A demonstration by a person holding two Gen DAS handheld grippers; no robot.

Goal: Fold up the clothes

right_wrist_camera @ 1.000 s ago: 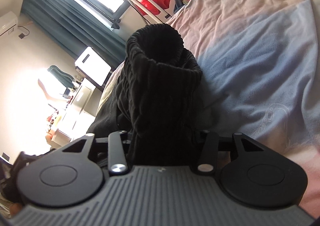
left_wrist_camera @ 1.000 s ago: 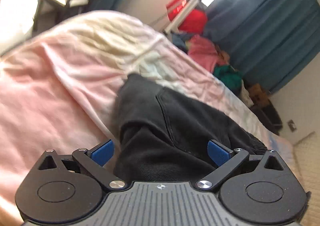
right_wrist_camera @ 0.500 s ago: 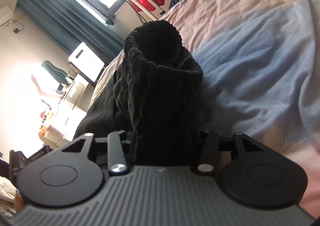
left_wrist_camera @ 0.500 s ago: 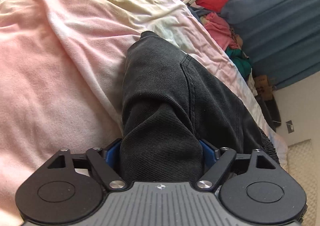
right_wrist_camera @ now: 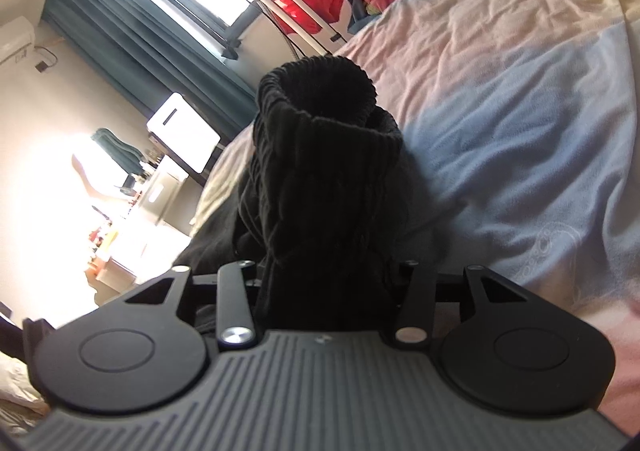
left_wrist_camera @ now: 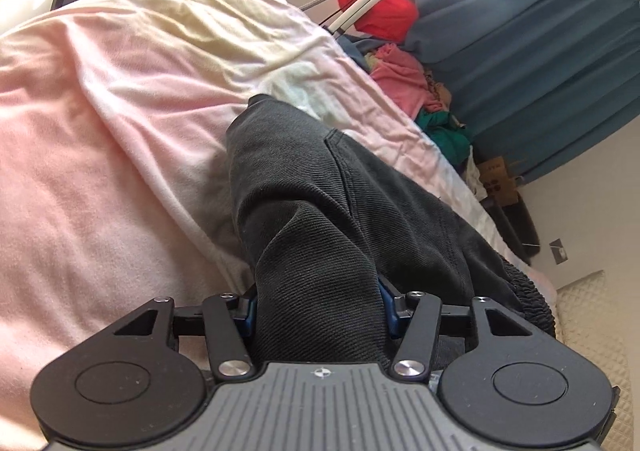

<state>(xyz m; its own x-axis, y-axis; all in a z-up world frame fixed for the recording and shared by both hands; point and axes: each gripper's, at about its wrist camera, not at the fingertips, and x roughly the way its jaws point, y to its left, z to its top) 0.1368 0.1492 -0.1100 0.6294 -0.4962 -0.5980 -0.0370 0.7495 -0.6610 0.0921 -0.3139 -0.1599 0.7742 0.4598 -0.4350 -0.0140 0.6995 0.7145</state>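
Note:
A dark grey garment with a seam and a ribbed elastic band lies on the pink and cream bed cover. My left gripper is shut on a bunched fold of it; the blue pads are almost hidden by cloth. In the right wrist view my right gripper is shut on the garment's black ribbed waistband, which stands up as a tube in front of the camera, above the blue and pink cover.
A heap of red, pink and green clothes lies past the bed's far edge, by teal curtains and a white metal rack. A cardboard box stands on the floor. Shelves and a white appliance stand beyond the bed in the right view.
My left gripper has closed from open onto the dark garment and bunched the cloth between its fingers. My right gripper has kept its hold on the waistband, with a small shift of view.

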